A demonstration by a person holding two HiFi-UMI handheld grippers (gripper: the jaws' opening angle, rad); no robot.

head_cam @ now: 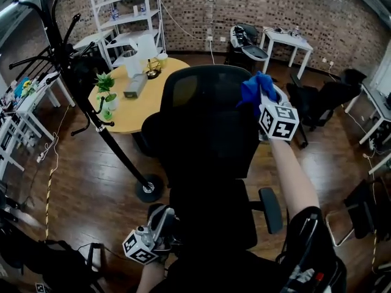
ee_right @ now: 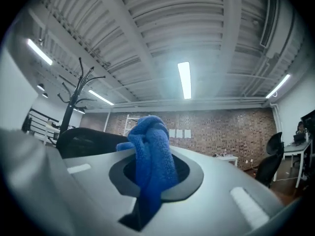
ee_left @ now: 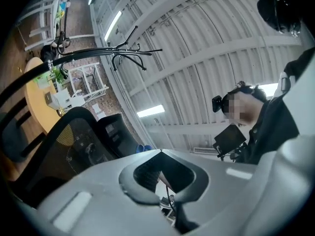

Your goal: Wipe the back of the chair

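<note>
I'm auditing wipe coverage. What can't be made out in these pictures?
Head view: whether the blue cloth touches the chair back; the cloth itself covers the contact.
Right gripper view: the cloth's lower end, sunk inside the right tool.
Head view: items on the round table, too small.

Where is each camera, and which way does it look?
Head view: on the person's head, looking down at the chair; both grippers and the right forearm show.
Left gripper view: on the left gripper, tilted up at the ceiling; its shut, empty jaws and the person's head show.
Right gripper view: on the right gripper, facing the brick wall; jaws shut on the blue cloth.
All three share the chair and coat rack.
</note>
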